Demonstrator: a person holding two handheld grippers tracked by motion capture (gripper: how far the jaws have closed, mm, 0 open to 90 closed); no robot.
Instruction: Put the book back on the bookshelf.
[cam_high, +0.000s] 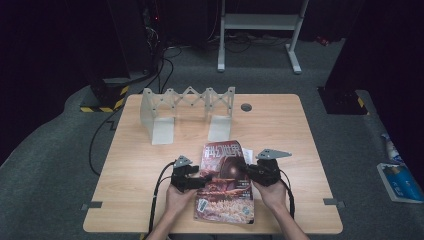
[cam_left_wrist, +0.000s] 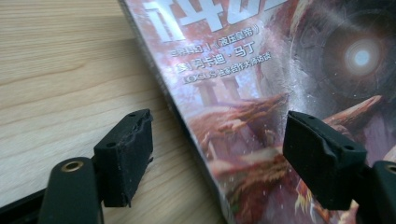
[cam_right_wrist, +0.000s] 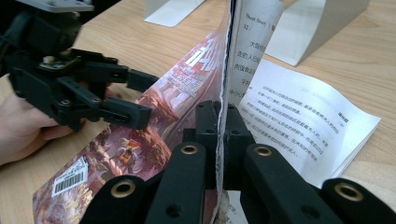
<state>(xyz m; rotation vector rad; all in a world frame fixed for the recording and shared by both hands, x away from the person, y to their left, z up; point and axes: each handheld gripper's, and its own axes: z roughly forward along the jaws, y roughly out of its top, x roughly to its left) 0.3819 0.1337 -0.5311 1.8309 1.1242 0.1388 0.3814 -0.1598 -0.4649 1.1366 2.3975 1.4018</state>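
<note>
**Magazine cover pinched up at the near middle of the table**

Now we have the table (cam_high: 280, 130) before us, with a grey expanding rack (cam_high: 187, 107) standing at its far side and the magazine (cam_high: 225, 187) lying at the near middle, between our two hands.

Our right gripper (cam_right_wrist: 222, 135) has its jaws clamped tight on the right edge of the cover and a few pages, holding them up on edge while the inner pages (cam_right_wrist: 303, 121) lie open on the wood. Our left gripper (cam_left_wrist: 215, 154) is spread wide, one jaw over the wood, the other over the cover, gripping nothing; it straddles the magazine's left edge.

What worries us most is the thin paper: pull the right hand too high or too fast and, we judge, the cover could tear at the spine or slide out of the pinch. With the left jaws not pressing down, the whole magazine may drag across the table instead of opening.

Both hands come in from the near edge, forearms low, grippers pointing inward toward each other.
</note>
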